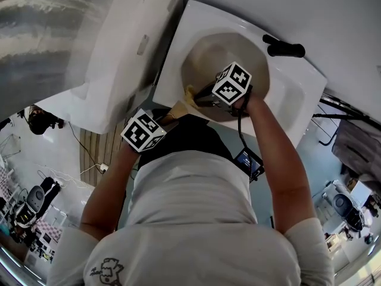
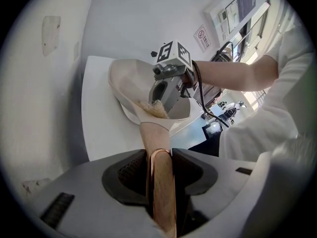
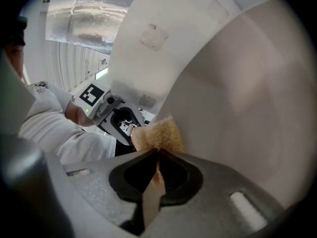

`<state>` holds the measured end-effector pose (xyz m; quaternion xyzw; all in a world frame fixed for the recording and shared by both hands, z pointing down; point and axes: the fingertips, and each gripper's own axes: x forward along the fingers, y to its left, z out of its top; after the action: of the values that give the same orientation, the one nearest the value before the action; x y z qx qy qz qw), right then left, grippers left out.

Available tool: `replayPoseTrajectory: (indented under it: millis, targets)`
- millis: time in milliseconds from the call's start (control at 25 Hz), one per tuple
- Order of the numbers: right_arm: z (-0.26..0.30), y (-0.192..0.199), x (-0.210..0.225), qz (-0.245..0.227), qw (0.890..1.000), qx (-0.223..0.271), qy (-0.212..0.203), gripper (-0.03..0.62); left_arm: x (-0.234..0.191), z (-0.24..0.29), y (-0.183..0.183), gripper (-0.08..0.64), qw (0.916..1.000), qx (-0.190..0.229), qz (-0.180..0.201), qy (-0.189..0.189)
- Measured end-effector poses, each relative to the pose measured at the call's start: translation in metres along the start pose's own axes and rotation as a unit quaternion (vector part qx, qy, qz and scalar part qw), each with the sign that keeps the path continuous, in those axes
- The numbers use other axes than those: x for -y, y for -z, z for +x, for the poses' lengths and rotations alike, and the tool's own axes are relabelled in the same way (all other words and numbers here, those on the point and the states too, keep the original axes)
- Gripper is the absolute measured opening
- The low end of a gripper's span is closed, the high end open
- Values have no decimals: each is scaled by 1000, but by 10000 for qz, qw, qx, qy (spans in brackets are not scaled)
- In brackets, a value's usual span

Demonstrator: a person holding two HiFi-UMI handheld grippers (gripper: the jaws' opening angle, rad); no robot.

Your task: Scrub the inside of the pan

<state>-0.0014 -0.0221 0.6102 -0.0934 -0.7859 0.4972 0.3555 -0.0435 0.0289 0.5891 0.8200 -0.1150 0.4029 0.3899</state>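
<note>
Pan (image 1: 208, 52): beige, round, over the white worktop (image 1: 297, 82), on the part nearest the person. Its light wood-toned handle (image 1: 178, 107) reaches out past the near edge of the worktop.

Left tongs (image 1: 169, 117): jaws partly apart and clamped on the pan handle. In the left gripper view the handle (image 2: 158, 133) runs straight up between the two dark pads (image 2: 132, 170) and both sides bear on it. The pan bowl (image 2: 129, 81) shows tilted in this view. Whether its base rests on the worktop (image 2: 99, 118) cannot be told.

Right tongs (image 1: 199, 97): jaws nearly together, pinching a yellow sponge (image 1: 190, 93). In the right gripper view the sponge (image 3: 158, 133) bulges out just ahead of the tongs (image 3: 157, 155), with a thin part of it nipped between the pads. The sponge lies against the inner surface of the pan (image 3: 237, 108).

From the left gripper view the right tongs (image 2: 166, 90) reach down into the bowl. The sponge (image 2: 153, 108) sits low inside, near where the handle joins.

Other: a black cylindrical object (image 1: 284, 47) lies near the far right edge of the worktop, well apart from the pan.
</note>
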Motion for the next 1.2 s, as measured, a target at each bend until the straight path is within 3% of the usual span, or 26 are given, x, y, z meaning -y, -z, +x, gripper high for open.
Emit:
replayPoseTrajectory:
  millis: [280, 440, 680, 960, 1200]
  targets:
    - [-5, 43, 1, 443, 9956, -827, -78, 20, -1, 1, 0, 160, 10000, 57, -41, -39]
    - [-15, 71, 0, 563, 9857, -1589, -60, 20, 0, 0, 0, 160, 9999, 83, -69, -49]
    - [-32, 96, 0, 594, 9714, -2300, 7, 20, 2, 0, -2, 158, 9999, 124, -67, -30]
    - [-69, 129, 16, 533, 9349, -3458, 592, 20, 2, -1, -2, 158, 9999, 138, -65, -31]
    - [-109, 148, 37, 518, 8875, -4358, 1404, 20, 3, -2, -5, 158, 9998, 187, -63, -11]
